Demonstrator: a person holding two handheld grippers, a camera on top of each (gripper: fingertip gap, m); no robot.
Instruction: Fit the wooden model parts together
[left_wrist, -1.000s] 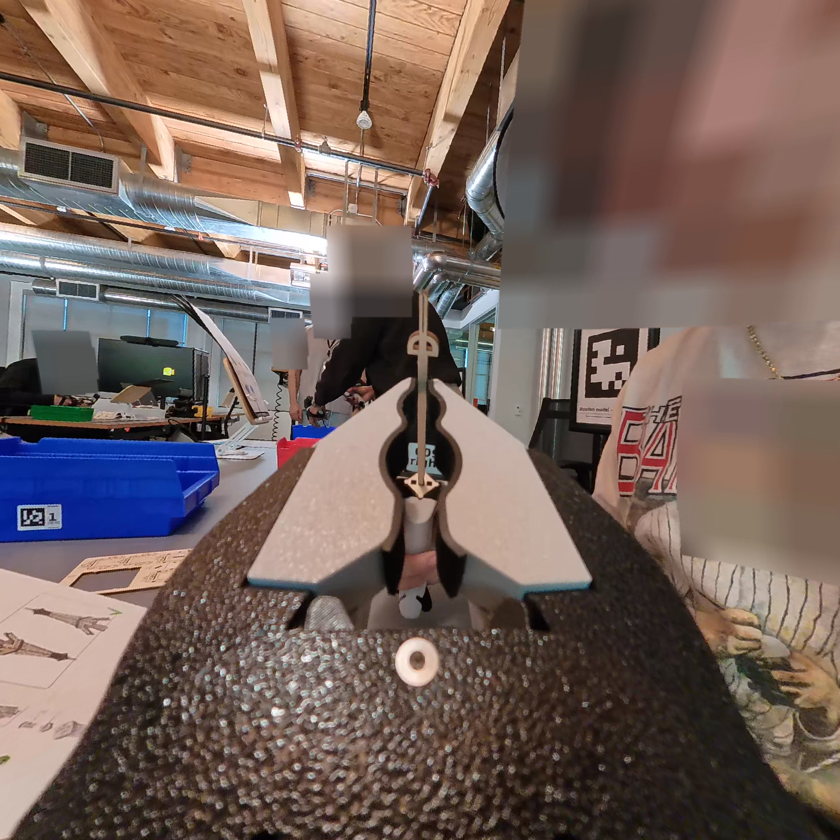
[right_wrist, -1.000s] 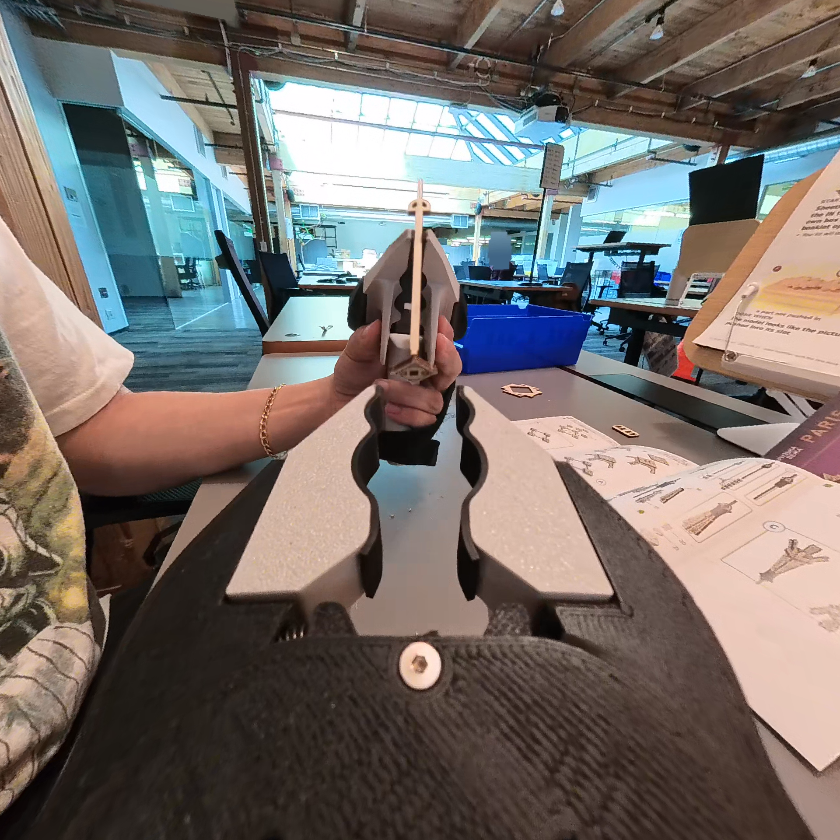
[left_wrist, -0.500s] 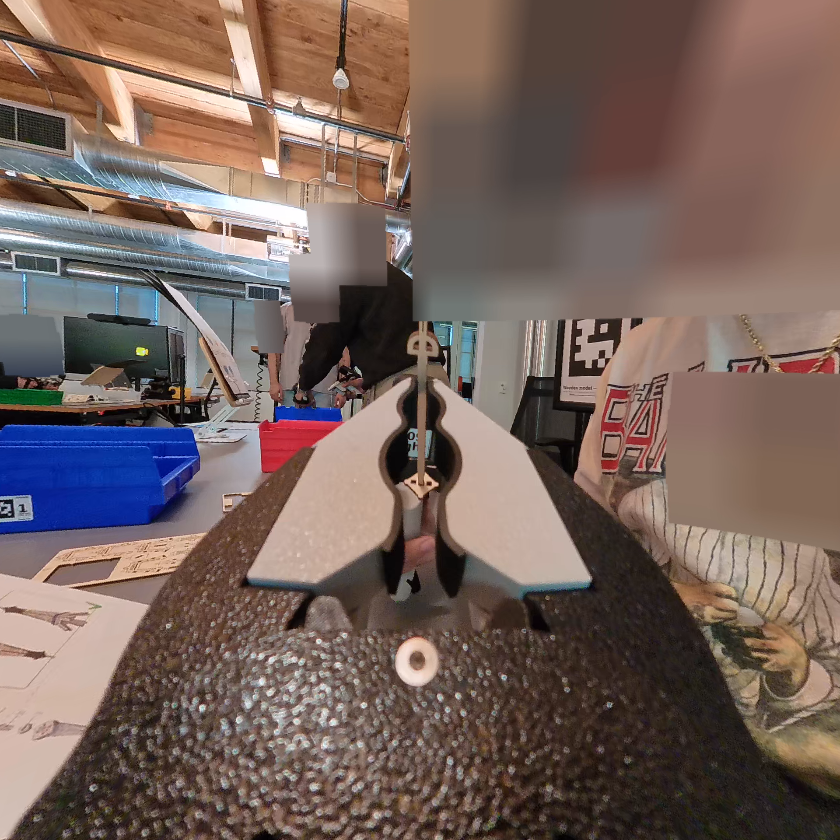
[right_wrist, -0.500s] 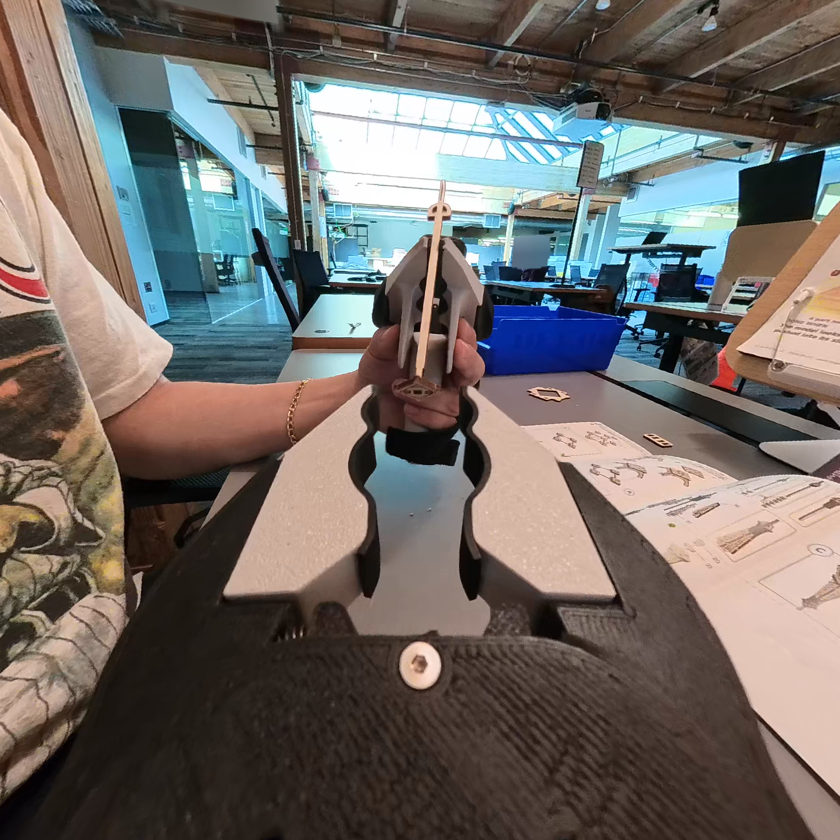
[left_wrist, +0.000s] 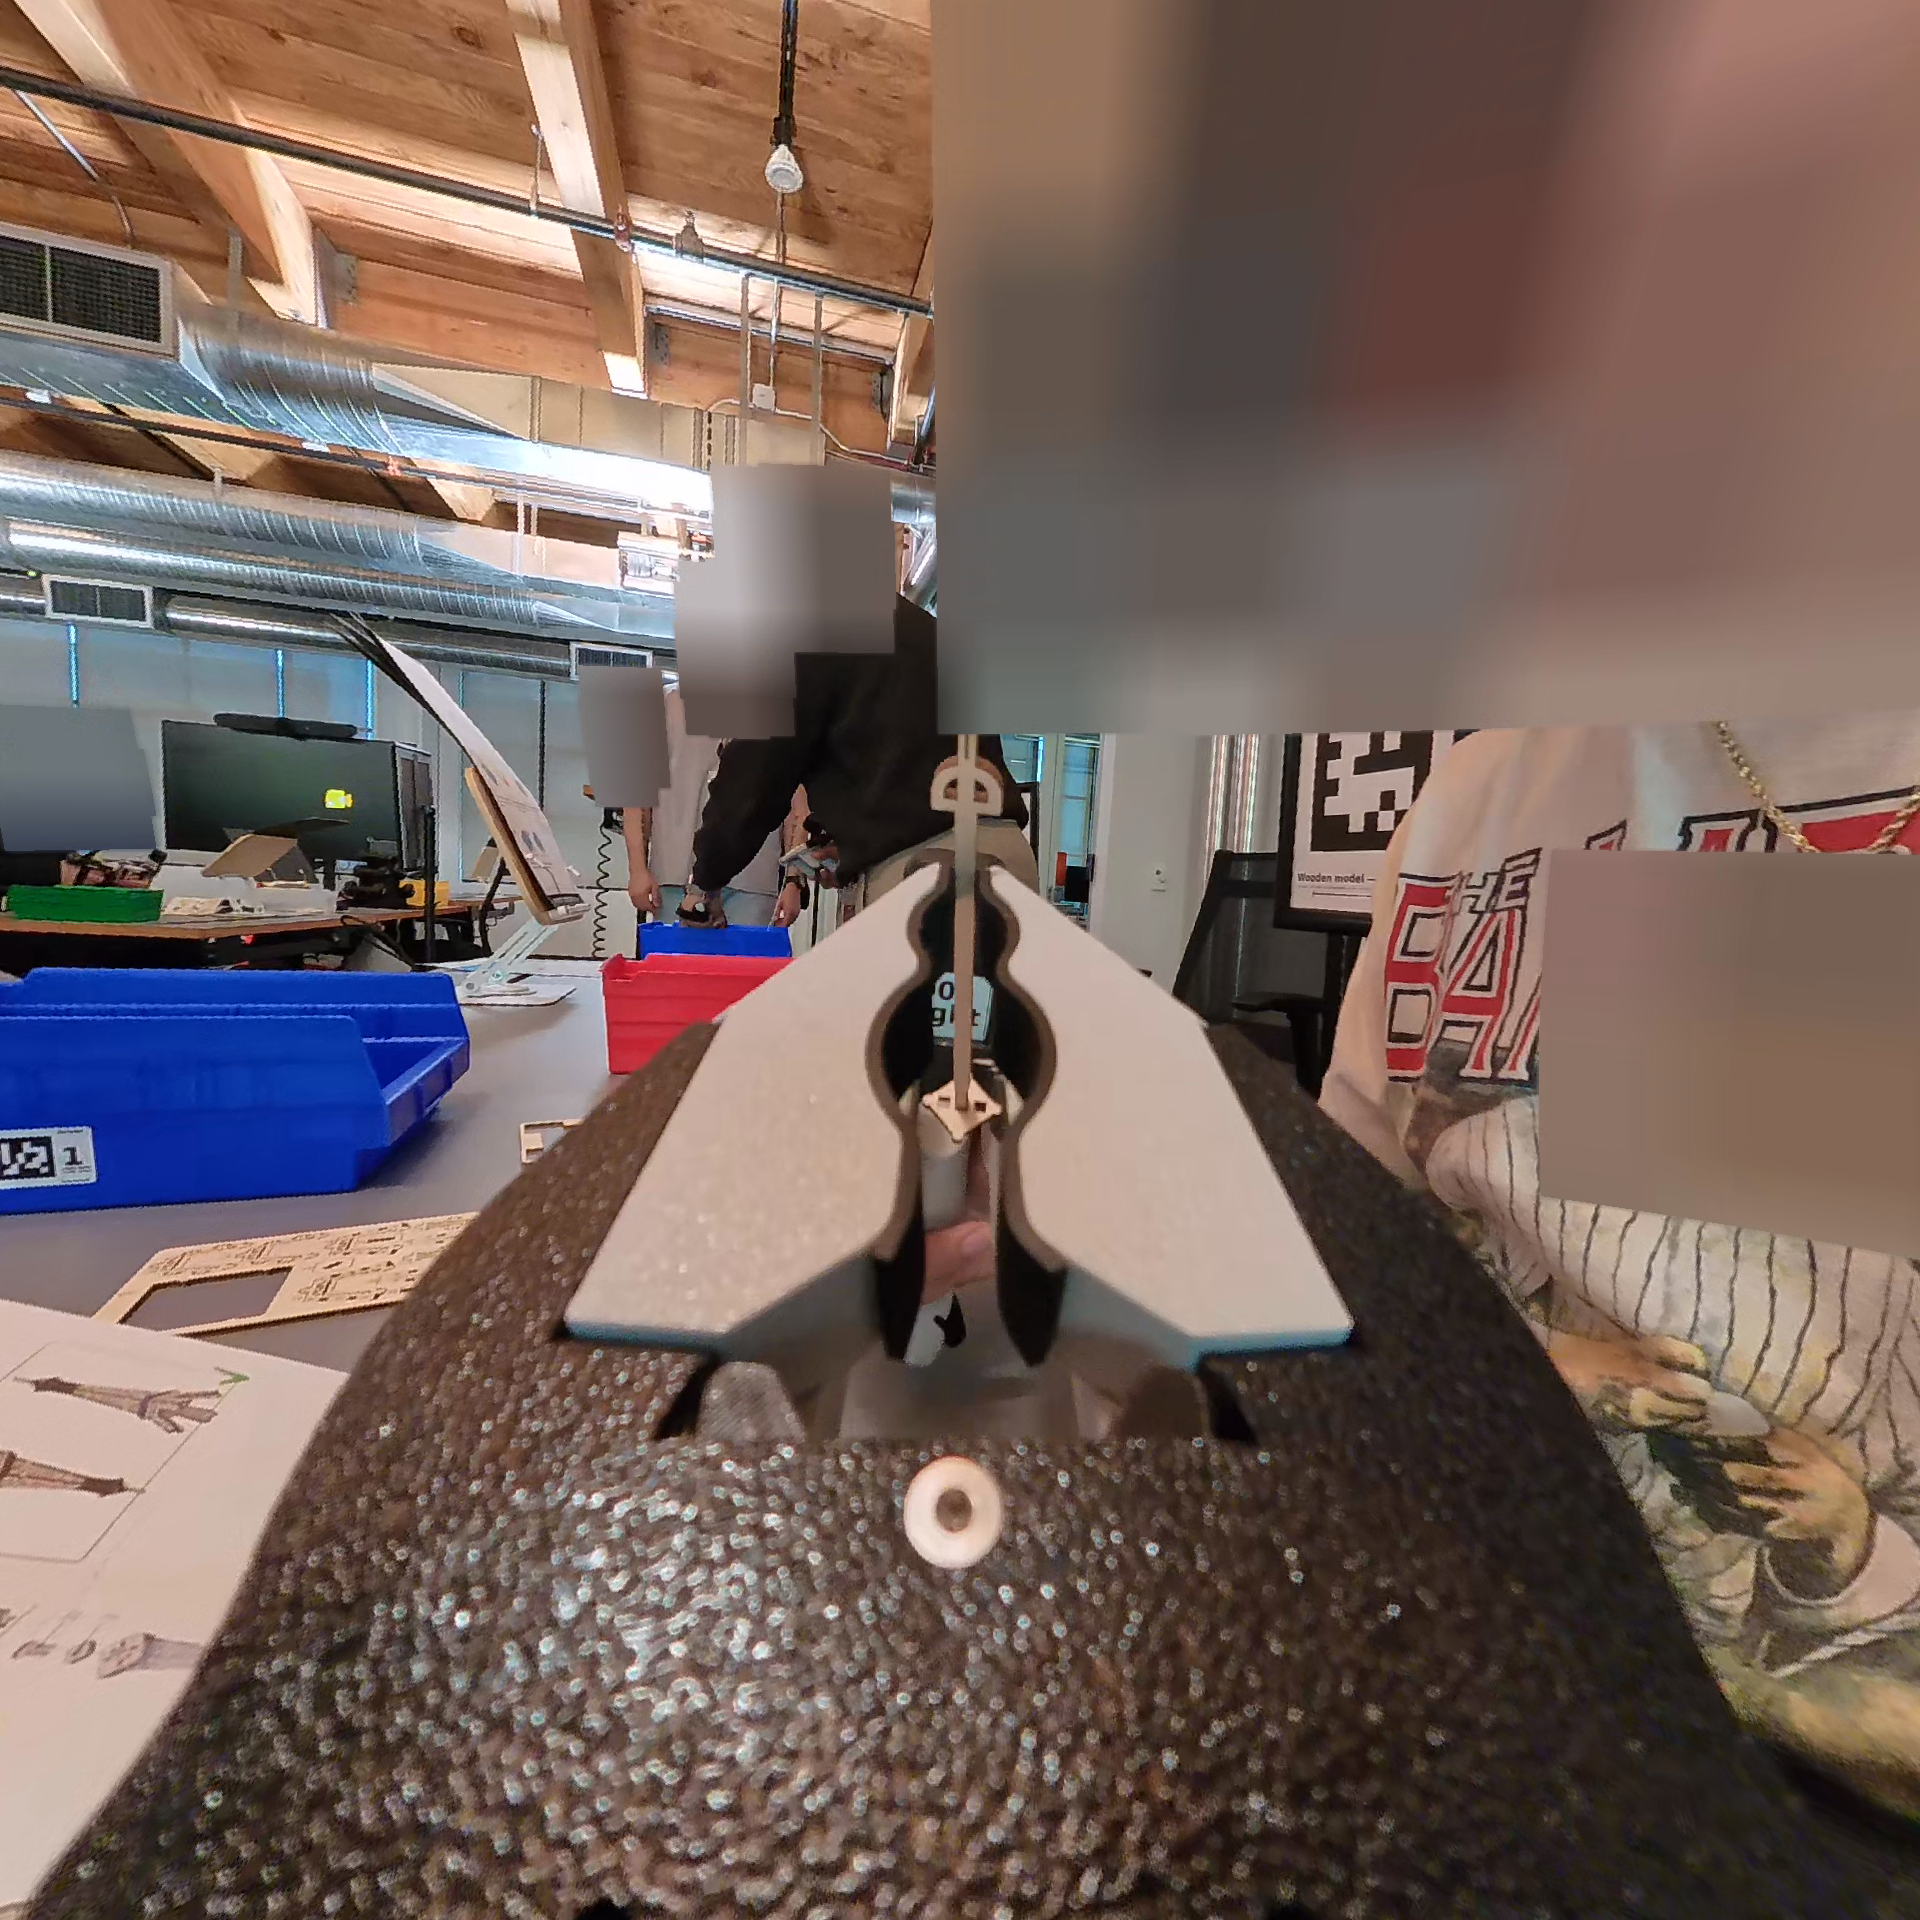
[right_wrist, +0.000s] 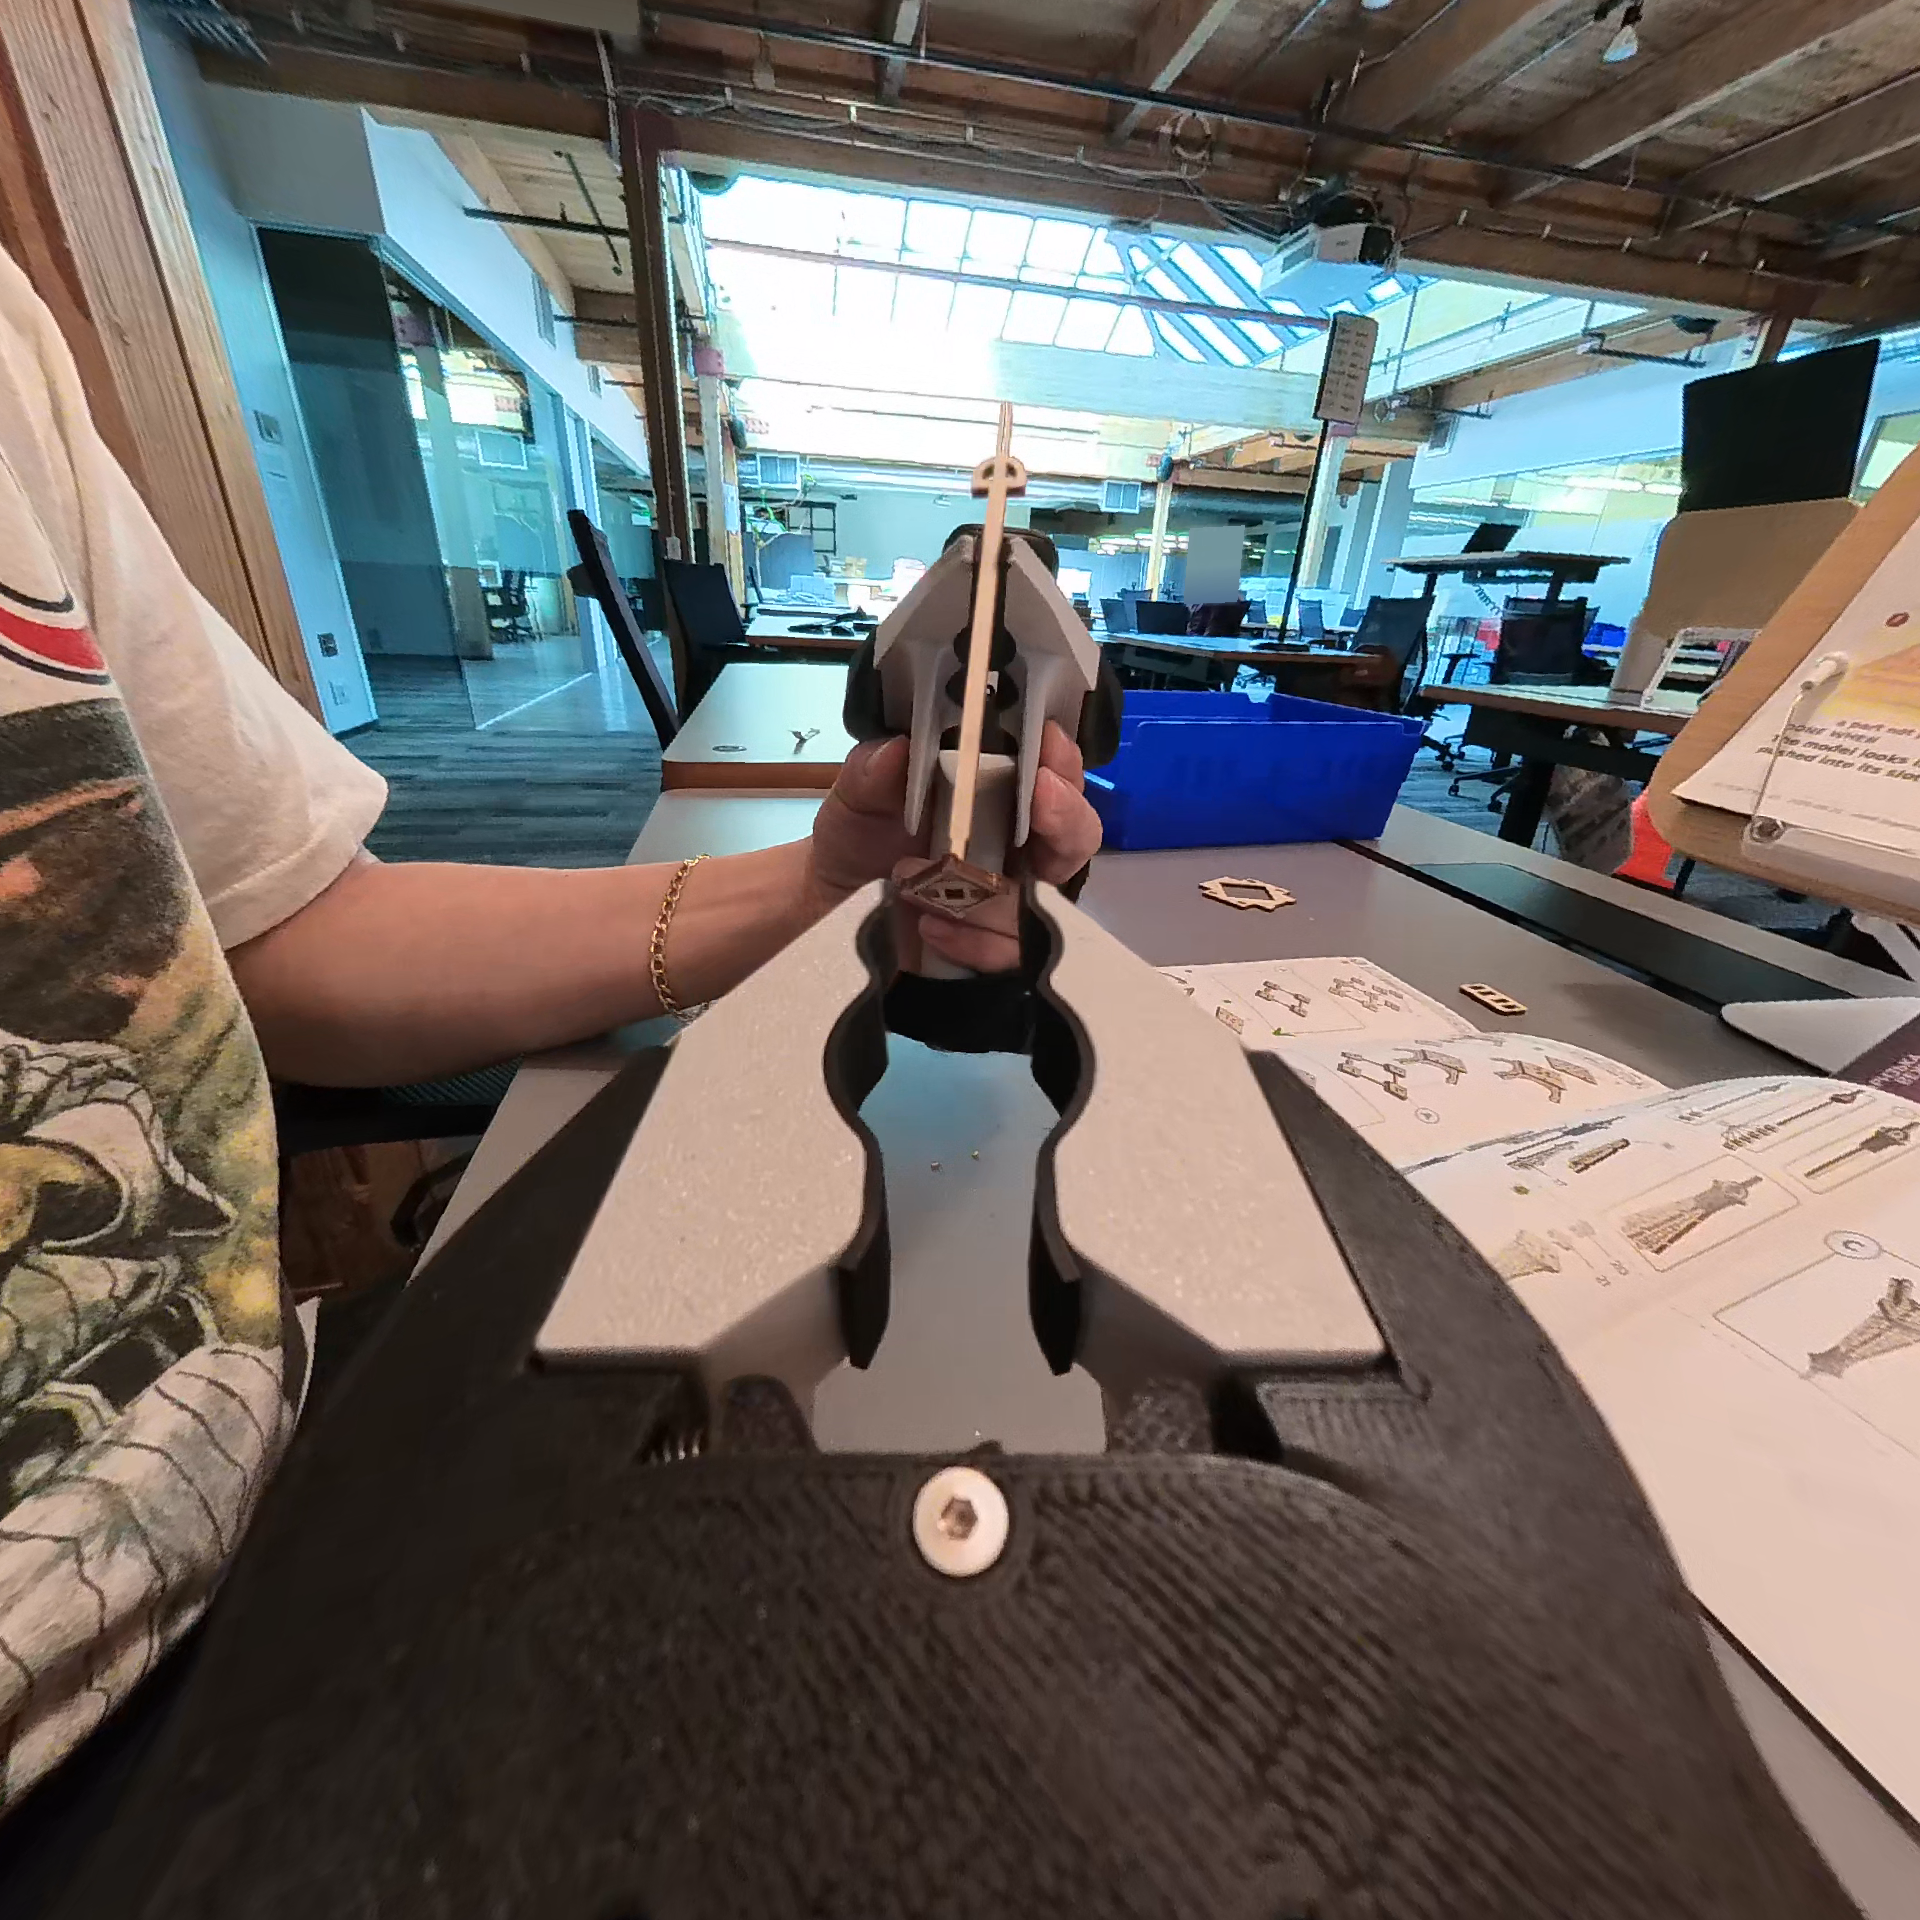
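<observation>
My left gripper (left_wrist: 964, 878) is shut on a thin wooden spire (left_wrist: 966, 935), which I see edge-on and upright. A small square wooden plate (left_wrist: 961, 1110) sits on the spire's lower end. In the right wrist view a hand (right_wrist: 862, 821) holds the left gripper (right_wrist: 987, 566) upright above the table, with the spire (right_wrist: 982, 675) between its fingers. My right gripper (right_wrist: 954, 914) is open. Its fingertips flank the square plate (right_wrist: 948, 891). I cannot tell whether they touch it.
A grey table (right_wrist: 1351, 935) holds an open instruction booklet (right_wrist: 1610, 1195), two loose wooden parts (right_wrist: 1247, 891) (right_wrist: 1493, 997) and a blue bin (right_wrist: 1247, 769). A cut-out wooden sheet (left_wrist: 291, 1262), a red bin (left_wrist: 675, 997) and a sheet stand (right_wrist: 1818, 727) are nearby. People stand behind. One gripper's finger ends stand about 7 centimetres off the other's.
The right gripper has moved closer to the left one, so the square plate now lies between its fingertips. Its jaws look slightly narrower. The left gripper still holds the spire.
</observation>
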